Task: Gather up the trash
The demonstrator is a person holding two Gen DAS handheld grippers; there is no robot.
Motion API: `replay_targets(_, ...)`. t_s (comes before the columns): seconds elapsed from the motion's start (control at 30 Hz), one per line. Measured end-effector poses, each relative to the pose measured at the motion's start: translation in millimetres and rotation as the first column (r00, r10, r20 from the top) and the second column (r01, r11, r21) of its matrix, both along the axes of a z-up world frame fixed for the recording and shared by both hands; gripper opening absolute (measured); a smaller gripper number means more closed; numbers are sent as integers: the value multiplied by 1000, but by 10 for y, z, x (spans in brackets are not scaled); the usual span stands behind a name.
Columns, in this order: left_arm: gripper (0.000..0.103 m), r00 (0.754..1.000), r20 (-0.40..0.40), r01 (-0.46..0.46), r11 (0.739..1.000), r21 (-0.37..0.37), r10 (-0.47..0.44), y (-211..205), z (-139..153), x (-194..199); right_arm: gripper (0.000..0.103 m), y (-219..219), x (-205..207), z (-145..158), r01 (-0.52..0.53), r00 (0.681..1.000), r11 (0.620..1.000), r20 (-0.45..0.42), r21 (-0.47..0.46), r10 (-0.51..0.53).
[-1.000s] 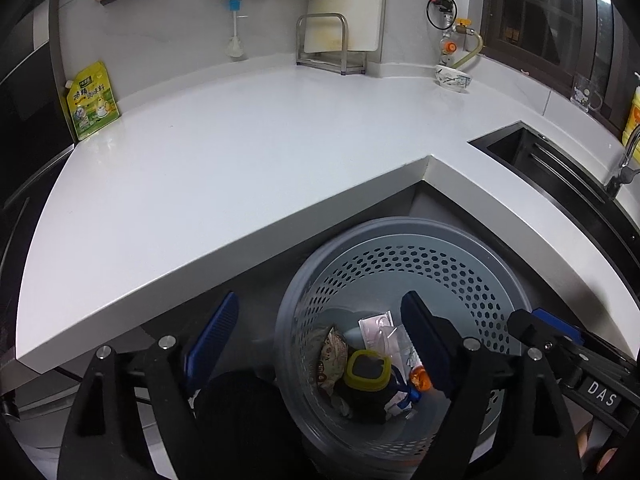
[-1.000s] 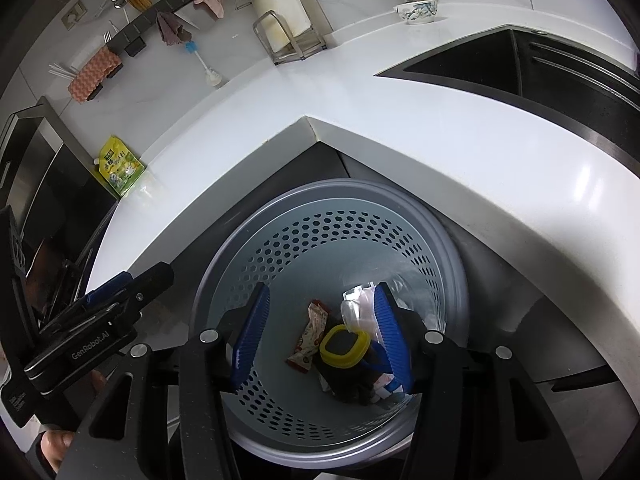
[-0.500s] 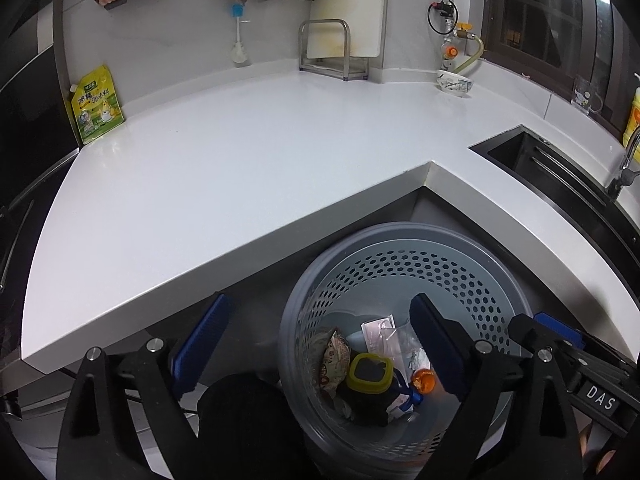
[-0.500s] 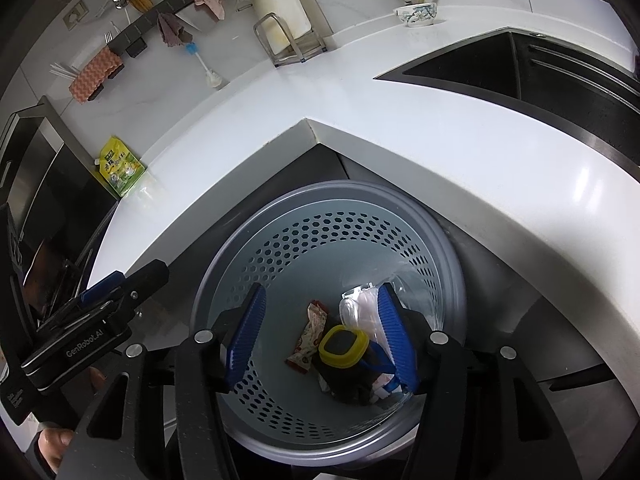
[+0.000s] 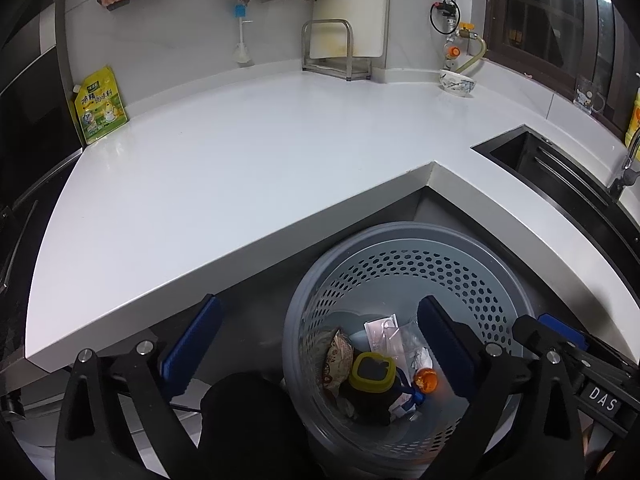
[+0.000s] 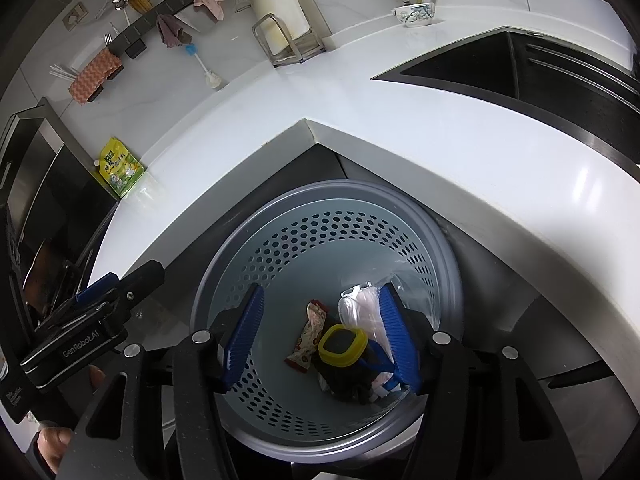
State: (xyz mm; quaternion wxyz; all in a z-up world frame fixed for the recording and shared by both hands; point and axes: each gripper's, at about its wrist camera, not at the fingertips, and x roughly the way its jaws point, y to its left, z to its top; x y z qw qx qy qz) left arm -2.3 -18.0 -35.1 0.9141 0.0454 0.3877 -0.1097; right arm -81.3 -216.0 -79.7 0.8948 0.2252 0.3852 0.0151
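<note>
— Where is the bin (image 5: 404,240) sitting?
— Below the worktop's (image 5: 240,168) inner corner, with wrappers (image 6: 310,336) and a bottle (image 6: 342,346) lying inside.
— And behind?
— A pouch (image 5: 100,106) is leaning far left, a bowl (image 5: 458,82) standing near the sink (image 5: 516,156), possibly touching the wall.

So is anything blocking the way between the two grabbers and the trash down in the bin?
Nothing visible is. The left gripper and right gripper both hang open over the bin, which has no lid. The wrapper, the yellow-rimmed container and the clear plastic lie uncovered at its bottom.
</note>
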Motion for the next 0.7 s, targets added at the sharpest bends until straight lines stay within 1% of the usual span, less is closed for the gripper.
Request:
replay_targets(0.27, 97, 1000, 0, -25, 999, 25, 25, -9, -14, 11, 58, -5, -15, 1, 0, 1000, 1000, -1, -2, 0)
replay_targets(0.7, 97, 999, 3, -36, 999, 30, 36, 14, -5, 1, 59, 16, -35, 32, 2, 1000, 1000, 5, -22, -2)
